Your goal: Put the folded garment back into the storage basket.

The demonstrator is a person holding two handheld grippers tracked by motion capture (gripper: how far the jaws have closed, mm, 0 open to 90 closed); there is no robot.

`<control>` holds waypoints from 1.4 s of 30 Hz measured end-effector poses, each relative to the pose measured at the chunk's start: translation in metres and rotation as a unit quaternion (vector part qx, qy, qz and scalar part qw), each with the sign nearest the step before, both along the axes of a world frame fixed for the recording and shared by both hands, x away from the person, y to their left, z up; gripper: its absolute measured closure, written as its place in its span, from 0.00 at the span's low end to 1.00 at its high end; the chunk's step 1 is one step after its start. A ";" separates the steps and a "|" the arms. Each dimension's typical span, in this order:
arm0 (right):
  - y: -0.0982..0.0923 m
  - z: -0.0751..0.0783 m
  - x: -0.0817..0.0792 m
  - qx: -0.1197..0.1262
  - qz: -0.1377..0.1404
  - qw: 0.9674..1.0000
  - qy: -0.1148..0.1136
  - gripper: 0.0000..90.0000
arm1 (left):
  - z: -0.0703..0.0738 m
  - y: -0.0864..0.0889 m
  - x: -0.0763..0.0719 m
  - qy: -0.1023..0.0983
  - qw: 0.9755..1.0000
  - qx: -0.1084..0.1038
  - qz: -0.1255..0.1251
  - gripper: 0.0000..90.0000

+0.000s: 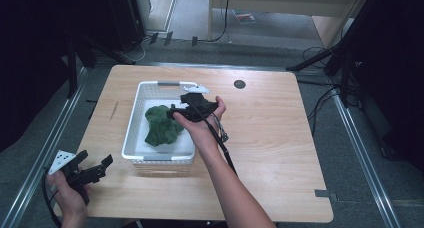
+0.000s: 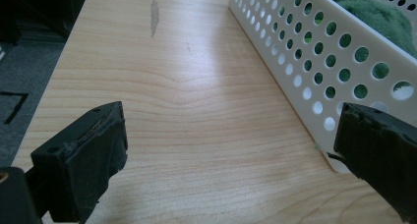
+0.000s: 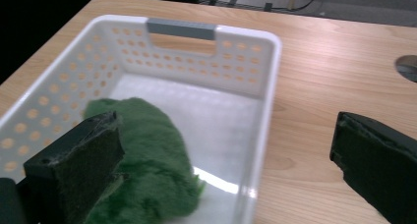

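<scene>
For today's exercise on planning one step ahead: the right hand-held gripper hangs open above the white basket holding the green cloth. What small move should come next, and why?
Probably lower the right hand-held gripper onto the green cloth. Its jaws stand wide open, one over the cloth and one beyond the white basket's rim, so shifting inward first seems wise. The left hand-held gripper waits open beside the basket, holding nothing.

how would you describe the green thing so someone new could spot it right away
On the wooden table stands a white basket with round holes in its walls and a grey handle at the far end. Inside it, toward the near left, lies the green cloth, a crumpled, fuzzy heap. It is the only thing in the basket, dark against its white floor.
</scene>
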State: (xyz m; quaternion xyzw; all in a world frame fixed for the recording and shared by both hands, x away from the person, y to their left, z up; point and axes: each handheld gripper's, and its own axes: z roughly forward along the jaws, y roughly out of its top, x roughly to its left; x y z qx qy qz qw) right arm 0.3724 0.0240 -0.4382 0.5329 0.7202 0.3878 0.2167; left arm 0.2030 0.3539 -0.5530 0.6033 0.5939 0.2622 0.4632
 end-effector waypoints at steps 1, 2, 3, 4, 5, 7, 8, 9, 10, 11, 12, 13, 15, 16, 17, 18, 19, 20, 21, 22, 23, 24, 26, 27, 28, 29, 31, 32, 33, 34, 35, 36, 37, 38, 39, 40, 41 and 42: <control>-0.005 -0.001 0.001 -0.001 -0.003 1.000 -0.002 0.00 | 0.000 0.000 0.000 0.000 1.000 0.000 0.000 0.01; -0.010 -0.001 0.001 0.001 -0.007 1.000 -0.003 0.00 | 0.000 0.000 0.000 0.000 1.000 0.000 0.000 0.01; -0.014 -0.001 0.002 0.002 -0.010 1.000 -0.004 0.00 | 0.000 0.000 0.000 0.000 1.000 0.000 0.000 0.01; -0.019 -0.001 0.002 0.003 -0.013 1.000 -0.004 0.00 | 0.000 0.000 0.000 0.001 1.000 0.001 0.000 0.01; -0.023 -0.001 0.003 0.005 -0.016 1.000 -0.005 0.00 | 0.000 0.000 0.000 0.000 1.000 0.000 -0.001 0.01; -0.031 -0.001 0.003 0.007 -0.020 1.000 -0.007 0.00 | 0.000 0.000 0.000 0.000 1.000 0.000 0.000 0.01; -0.034 -0.001 0.003 0.009 -0.022 1.000 -0.007 0.00 | 0.000 0.000 0.000 0.000 1.000 0.000 0.000 0.01; -0.038 -0.001 0.003 0.007 -0.024 1.000 -0.008 0.00 | 0.000 0.000 0.000 0.000 1.000 0.000 0.000 0.01; -0.041 -0.001 0.003 0.008 -0.026 1.000 -0.010 0.00 | 0.000 0.000 0.000 0.000 1.000 0.000 0.000 0.01; -0.045 -0.001 0.003 0.007 -0.026 1.000 -0.010 0.00 | 0.000 0.000 0.000 0.000 1.000 0.000 0.000 0.01; -0.048 -0.002 0.003 0.007 -0.029 1.000 -0.010 0.00 | 0.000 0.000 0.000 0.000 1.000 0.000 0.000 0.01; -0.052 -0.002 0.003 0.006 -0.032 0.999 -0.010 0.00 | 0.000 0.000 0.000 0.000 1.000 0.000 0.000 0.01; -0.059 -0.003 0.003 0.005 -0.037 0.999 -0.011 0.00 | 0.000 0.000 0.000 0.000 1.000 -0.001 0.000 0.01; -0.063 -0.004 0.003 0.004 -0.039 0.999 -0.012 0.00 | 0.000 0.000 0.000 0.000 1.000 -0.001 0.000 0.01; -0.067 -0.004 0.002 0.002 -0.042 0.999 -0.012 0.00 | 0.000 0.000 0.000 0.001 1.000 -0.001 0.000 0.01; -0.071 -0.005 0.002 0.003 -0.045 0.999 -0.011 0.00 | 0.000 0.000 0.000 0.001 1.000 -0.001 0.000 0.01; -0.075 -0.005 0.002 0.003 -0.047 0.999 -0.010 0.00 | 0.000 0.000 0.000 0.001 1.000 -0.001 0.000 0.01; -0.079 -0.006 0.001 0.002 -0.048 0.999 -0.011 0.00 | 0.000 0.000 0.000 0.001 1.000 -0.001 0.000 0.01; -0.083 -0.007 0.001 0.001 -0.050 0.999 -0.012 0.00 | 0.000 0.000 0.000 0.001 1.000 -0.001 0.000 0.01; -0.087 -0.008 0.001 0.001 -0.053 0.999 -0.012 0.00 | 0.000 0.000 0.000 0.001 1.000 -0.001 0.001 0.01; -0.091 -0.009 0.000 0.001 -0.055 0.998 -0.010 0.00 | 0.000 0.000 0.000 0.001 1.000 0.000 0.000 0.01; -0.095 -0.011 0.000 0.001 -0.058 0.998 -0.012 0.00 | 0.000 0.000 0.000 0.001 1.000 0.000 0.000 0.01; -0.103 -0.013 -0.002 0.005 -0.063 0.998 -0.013 0.00 | 0.000 0.000 0.000 0.001 1.000 0.001 0.000 0.01; -0.107 -0.014 -0.003 0.006 -0.066 0.998 -0.014 0.00 | 0.000 0.000 0.000 0.000 1.000 0.000 0.000 0.01; -0.111 -0.015 -0.004 0.007 -0.068 0.998 -0.012 0.00 | 0.000 0.000 0.000 0.001 1.000 0.001 0.000 0.01; -0.116 -0.017 -0.004 0.007 -0.070 0.997 -0.012 0.00 | 0.000 0.000 0.000 0.001 1.000 0.000 0.000 0.01; -0.124 -0.019 -0.006 0.007 -0.077 0.997 -0.012 0.00 | 0.000 0.000 0.000 0.001 1.000 0.000 0.000 0.01; -0.128 -0.021 -0.006 0.007 -0.079 0.997 -0.012 0.00 | 0.000 0.000 0.000 0.001 1.000 0.000 0.000 0.01; -0.132 -0.022 -0.007 0.008 -0.082 0.997 -0.010 0.00 | 0.000 0.000 0.000 0.001 1.000 0.000 0.000 0.01; -0.136 -0.024 -0.008 0.006 -0.082 0.997 -0.012 0.00 | 0.000 0.000 0.000 0.001 1.000 0.000 0.001 0.01; -0.139 -0.025 -0.009 0.006 -0.086 0.996 -0.011 0.00 | 0.000 0.000 0.000 0.001 1.000 0.000 0.001 0.01; -0.143 -0.026 -0.010 0.005 -0.088 0.996 -0.011 0.00 | 0.000 0.000 0.000 0.001 1.000 0.000 0.001 0.01; -0.147 -0.028 -0.011 0.006 -0.089 0.996 -0.012 0.00 | 0.000 0.000 0.000 0.001 1.000 -0.001 0.001 0.01; -0.150 -0.029 -0.013 0.005 -0.090 0.996 -0.012 0.00 | 0.000 0.000 0.000 0.001 1.000 -0.001 0.001 0.01; -0.153 -0.031 -0.014 0.005 -0.092 0.996 -0.011 0.00 | 0.000 0.000 0.000 0.000 1.000 -0.001 0.001 0.01; -0.157 -0.033 -0.015 0.005 -0.093 0.996 -0.012 0.00 | 0.000 0.000 0.000 0.000 1.000 -0.001 0.001 0.01; -0.160 -0.035 -0.017 0.003 -0.094 0.995 -0.012 0.00 | 0.000 0.000 0.000 0.000 1.000 -0.002 0.000 0.01; -0.164 -0.037 -0.018 0.004 -0.095 0.995 -0.011 0.00 | 0.000 0.000 0.000 0.000 1.000 -0.002 0.001 0.01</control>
